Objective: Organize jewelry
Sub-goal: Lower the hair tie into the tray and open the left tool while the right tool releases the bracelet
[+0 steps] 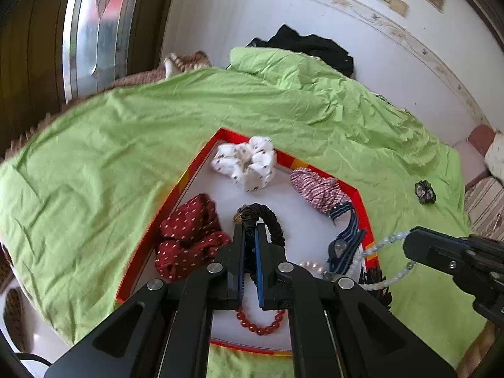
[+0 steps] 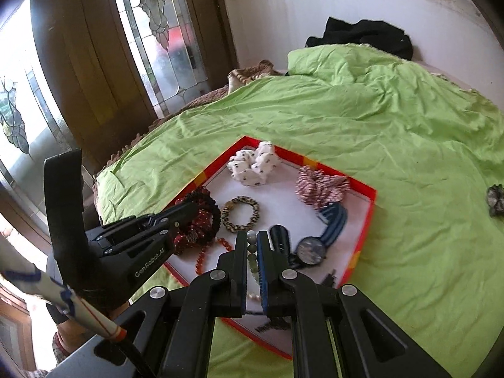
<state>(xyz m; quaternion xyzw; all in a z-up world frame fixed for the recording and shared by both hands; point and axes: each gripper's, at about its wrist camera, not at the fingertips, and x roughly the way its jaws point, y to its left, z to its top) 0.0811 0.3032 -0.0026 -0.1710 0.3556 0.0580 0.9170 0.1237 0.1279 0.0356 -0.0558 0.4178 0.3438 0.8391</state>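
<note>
Braided black hair tie [image 1: 273,225], pale round beads [image 1: 386,242]

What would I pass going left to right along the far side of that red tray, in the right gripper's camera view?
White dotted scrunchie → red-and-white striped scrunchie → then, off the tray on the green sheet, a small dark scrunchie.
</note>
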